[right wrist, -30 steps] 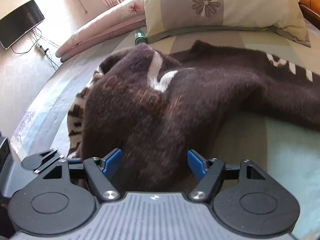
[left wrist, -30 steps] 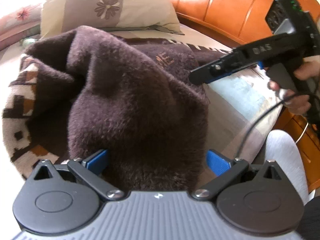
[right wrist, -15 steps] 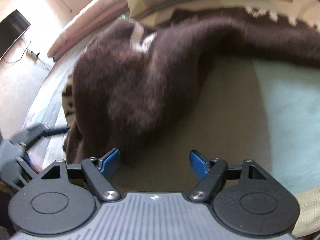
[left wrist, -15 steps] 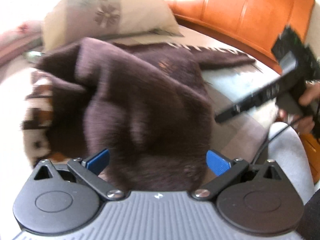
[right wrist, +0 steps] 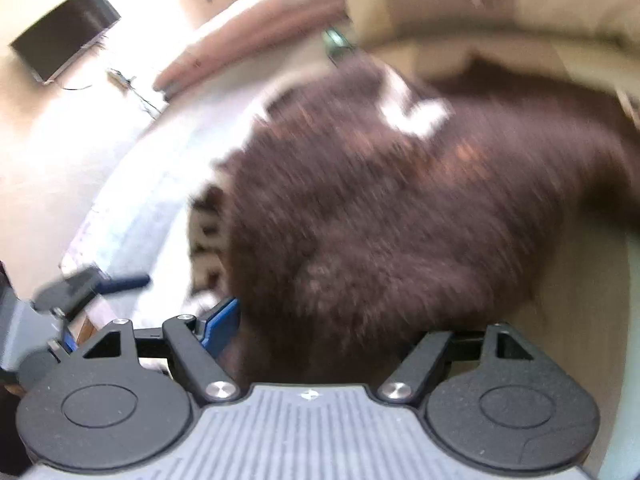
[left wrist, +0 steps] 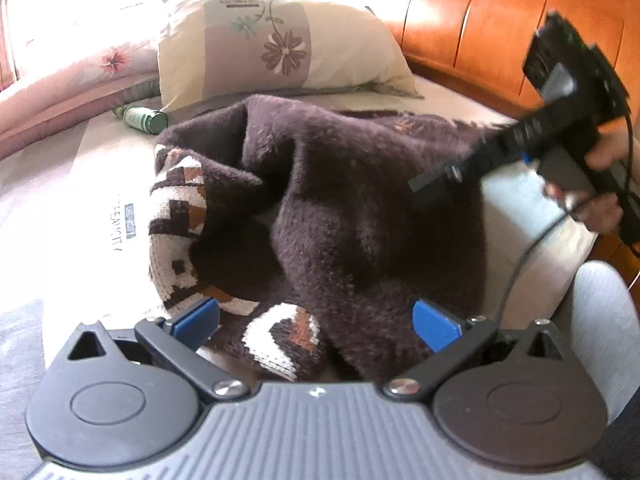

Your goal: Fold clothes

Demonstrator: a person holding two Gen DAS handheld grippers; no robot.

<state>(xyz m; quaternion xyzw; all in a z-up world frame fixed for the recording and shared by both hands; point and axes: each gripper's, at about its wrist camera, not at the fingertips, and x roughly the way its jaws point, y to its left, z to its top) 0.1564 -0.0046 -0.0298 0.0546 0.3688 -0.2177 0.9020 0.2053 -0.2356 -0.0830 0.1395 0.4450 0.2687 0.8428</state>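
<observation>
Sweater (left wrist: 360, 208), dark brown and fuzzy with a cream-and-rust knit band, lies bunched on the bed (left wrist: 72, 184) directly ahead of the left claw (left wrist: 316, 324), its nearest folds spilling down between that claw's two blue pads. The same heap fills the space in front of the right claw (right wrist: 320, 320) in that claw's blurred view, with fabric reaching in between its fingers.

The left claw points forward and downward over the near edge of the garment. The right claw, seen from the left wrist view at upper right, is gripped by a hand (left wrist: 600, 200) and angles down toward the far side of the heap; its tip is just over the fabric, and whether it touches cannot be told.

Left claw: spread wide, pads clear of the cloth on both sides, grasping nothing. Right claw: also spread wide; its one visible blue pad sits beside the fabric, and no pinch shows.

Beyond the sweater lie a floral pillow (left wrist: 280, 44) and a small green bottle (left wrist: 144, 118).
</observation>
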